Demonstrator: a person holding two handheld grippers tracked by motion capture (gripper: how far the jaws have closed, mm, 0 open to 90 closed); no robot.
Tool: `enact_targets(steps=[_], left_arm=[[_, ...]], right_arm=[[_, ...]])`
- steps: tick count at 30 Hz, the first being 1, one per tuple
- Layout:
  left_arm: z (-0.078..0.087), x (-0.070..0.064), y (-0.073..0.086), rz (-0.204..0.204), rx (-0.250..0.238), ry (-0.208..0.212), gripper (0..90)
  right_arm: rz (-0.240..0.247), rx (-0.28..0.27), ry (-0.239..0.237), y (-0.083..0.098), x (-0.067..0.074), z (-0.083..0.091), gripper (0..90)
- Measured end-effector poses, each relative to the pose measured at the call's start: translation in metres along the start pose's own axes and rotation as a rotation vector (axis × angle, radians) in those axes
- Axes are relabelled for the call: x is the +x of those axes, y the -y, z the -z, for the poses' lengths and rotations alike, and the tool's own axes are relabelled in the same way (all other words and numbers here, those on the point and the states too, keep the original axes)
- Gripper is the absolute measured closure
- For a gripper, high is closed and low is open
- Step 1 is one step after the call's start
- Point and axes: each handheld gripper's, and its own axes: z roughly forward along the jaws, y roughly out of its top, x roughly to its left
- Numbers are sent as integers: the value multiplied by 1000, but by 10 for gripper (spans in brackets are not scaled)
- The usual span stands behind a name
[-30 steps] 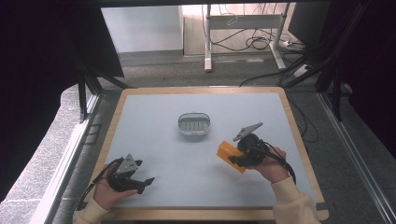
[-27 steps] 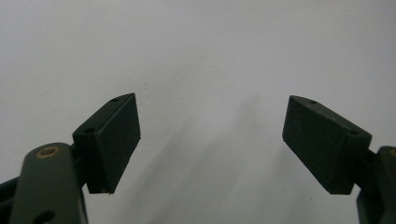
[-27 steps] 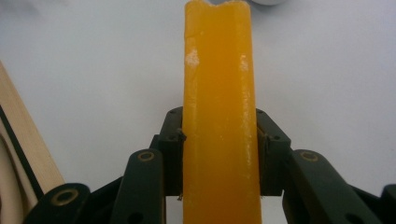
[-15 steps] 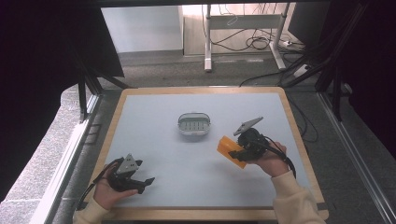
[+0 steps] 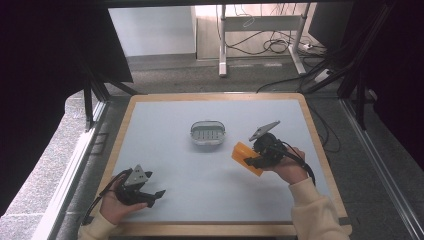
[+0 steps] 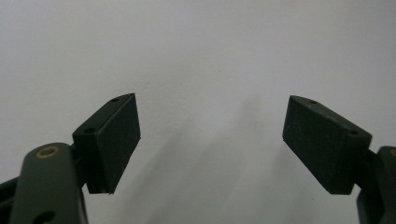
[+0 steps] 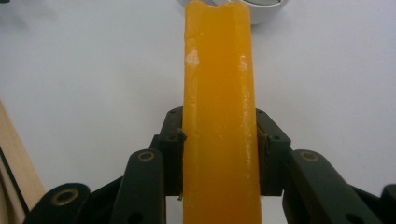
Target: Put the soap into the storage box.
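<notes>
Orange bar [image 7: 219, 116] in right hand-held gripper [image 7: 219, 158]

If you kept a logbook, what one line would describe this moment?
right gripper: shut on orange bar | left gripper: open, empty, near table edge | small dish: mid-table
</notes>
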Motion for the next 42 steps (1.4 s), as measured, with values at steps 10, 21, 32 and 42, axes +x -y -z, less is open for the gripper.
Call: enact_targets(steps=[10, 21, 32, 42], left_arm=[[0, 1, 0, -1, 2, -2, 192], [1, 1, -2, 4, -8, -6, 192], [1, 1, -1, 8, -8, 0, 191], [1, 1, -1, 5, -5, -2, 192]], right_arm=[[13, -6, -4, -8, -6, -1, 613], [58, -7, -28, -16, -10, -4, 614], [82, -14, -18, -29, -14, 1, 614], [115, -27, -14, -39, -21, 4, 614]])
